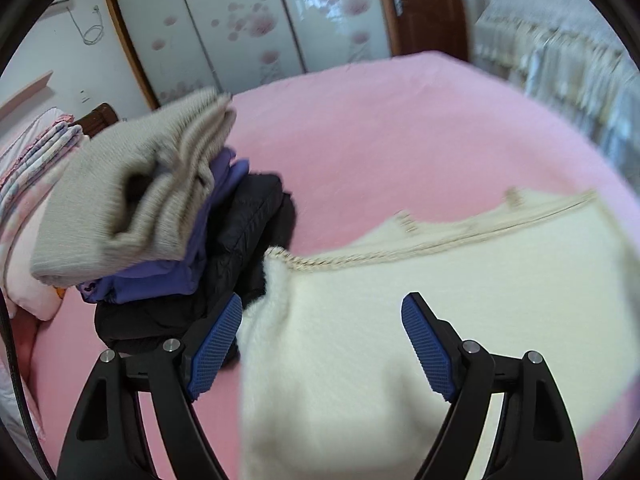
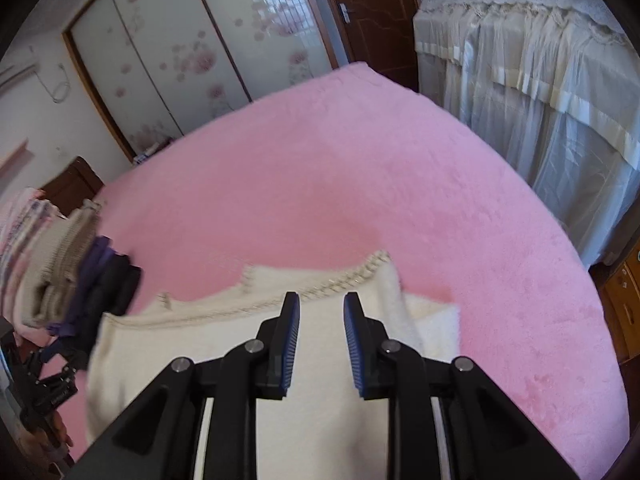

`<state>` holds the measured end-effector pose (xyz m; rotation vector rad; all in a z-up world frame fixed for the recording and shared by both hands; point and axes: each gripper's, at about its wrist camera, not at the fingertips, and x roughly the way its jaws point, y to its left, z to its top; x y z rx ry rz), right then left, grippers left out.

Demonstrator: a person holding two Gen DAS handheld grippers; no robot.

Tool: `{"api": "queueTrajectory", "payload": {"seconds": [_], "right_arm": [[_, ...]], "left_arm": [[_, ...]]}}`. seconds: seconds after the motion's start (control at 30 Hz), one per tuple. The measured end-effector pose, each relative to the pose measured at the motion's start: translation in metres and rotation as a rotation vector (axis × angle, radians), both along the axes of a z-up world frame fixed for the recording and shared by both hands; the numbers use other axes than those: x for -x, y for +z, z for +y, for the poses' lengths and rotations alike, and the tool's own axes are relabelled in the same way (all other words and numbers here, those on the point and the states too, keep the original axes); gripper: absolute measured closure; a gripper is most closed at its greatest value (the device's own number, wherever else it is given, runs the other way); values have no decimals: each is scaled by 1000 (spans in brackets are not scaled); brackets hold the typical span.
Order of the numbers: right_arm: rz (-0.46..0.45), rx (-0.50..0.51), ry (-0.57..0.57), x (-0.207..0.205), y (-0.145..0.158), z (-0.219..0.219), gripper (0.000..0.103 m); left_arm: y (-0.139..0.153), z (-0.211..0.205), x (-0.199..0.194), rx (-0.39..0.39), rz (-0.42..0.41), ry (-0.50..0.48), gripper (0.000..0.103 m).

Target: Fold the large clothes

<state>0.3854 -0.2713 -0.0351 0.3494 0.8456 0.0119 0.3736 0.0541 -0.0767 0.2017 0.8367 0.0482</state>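
A cream fluffy garment [image 1: 400,320] [image 2: 248,352] with a beaded trim lies folded on the pink bed [image 1: 400,140] [image 2: 320,180]. My left gripper [image 1: 324,304] hangs above its left part, jaws wide open, the blue pads clear of the cloth. My right gripper [image 2: 322,300] hovers over the garment's trimmed edge with a narrow gap between its pads and nothing pinched. To the left stands a stack of folded clothes: a beige knit [image 1: 132,184] on top, a purple piece [image 1: 168,276] under it, a black jacket [image 1: 248,220] at the bottom.
Folded floral bedding [image 1: 36,160] lies left of the stack. A wardrobe with flowered sliding doors [image 1: 240,28] and a brown door [image 2: 372,12] stand beyond the bed. White draped fabric [image 2: 540,100] lines the right side. A wooden cabinet [image 2: 624,300] sits at the far right.
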Motion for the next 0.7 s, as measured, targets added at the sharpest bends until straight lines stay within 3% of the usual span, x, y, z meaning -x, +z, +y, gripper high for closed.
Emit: {"api": "queueTrajectory", "payload": {"seconds": [0.13, 0.23, 0.33, 0.57, 0.7], "right_arm": [[-60, 7, 62, 29, 50, 16, 62], [-93, -4, 105, 53, 75, 29, 60], [-86, -5, 154, 68, 80, 42, 60], [-124, 230, 136, 109, 56, 92, 60], [-136, 220, 106, 124, 23, 113, 60]], "left_arm": [[53, -3, 46, 83, -46, -22, 11], [80, -6, 71, 149, -63, -33, 11], [93, -6, 90, 180, -88, -18, 9], [84, -18, 131, 165, -172, 71, 9], [49, -21, 148, 223, -184, 148, 9]]}}
